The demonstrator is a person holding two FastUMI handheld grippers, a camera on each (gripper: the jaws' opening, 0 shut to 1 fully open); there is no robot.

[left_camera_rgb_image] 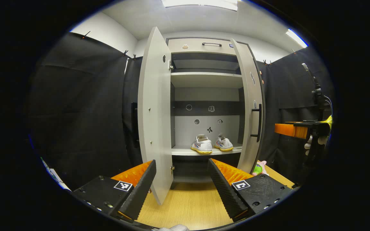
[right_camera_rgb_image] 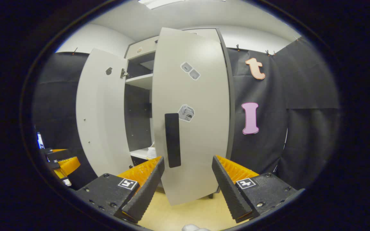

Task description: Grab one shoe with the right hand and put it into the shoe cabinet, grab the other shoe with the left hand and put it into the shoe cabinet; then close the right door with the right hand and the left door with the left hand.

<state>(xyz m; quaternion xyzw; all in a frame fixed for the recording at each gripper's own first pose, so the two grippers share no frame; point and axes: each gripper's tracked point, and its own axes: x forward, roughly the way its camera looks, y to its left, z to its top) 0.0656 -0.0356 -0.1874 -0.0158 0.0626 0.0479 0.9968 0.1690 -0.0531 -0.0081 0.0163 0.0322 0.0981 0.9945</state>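
Shoes sit side by side inside the shoe cabinet (left_camera_rgb_image: 206, 45): one white sneaker (left_camera_rgb_image: 201, 145) with a yellow sole toward the left of a pale shelf (left_camera_rgb_image: 185, 151), and a second white sneaker (left_camera_rgb_image: 224, 144) just beside it on the right, both with heels facing outward. In the left gripper view, the tall grey cabinet stands on a light wooden floor (left_camera_rgb_image: 188, 205) with both doors swung open. The left door (left_camera_rgb_image: 154, 112) juts forward, its bottom edge reaching down between the fingers of the left gripper (left_camera_rgb_image: 181, 189), whose jaws are spread apart and hold nothing. The right door (left_camera_rgb_image: 251, 109) is angled outward and carries a dark vertical handle (left_camera_rgb_image: 258, 122) on its outer face. Higher shelves inside the cabinet look bare, and a drawer front with a dark pull runs along the top. A small pink and green toy (left_camera_rgb_image: 259, 168) lies on the floor near the foot of the right door. At the far right edge, the other gripper is seen from the side, held by a gloved hand (left_camera_rgb_image: 310, 144). In the right gripper view, the right gripper (right_camera_rgb_image: 188, 186) faces the outer side of the right door (right_camera_rgb_image: 193, 115), close to its black handle (right_camera_rgb_image: 172, 140). Its jaws are spread apart, touching nothing. A few small stickers mark the door's face.
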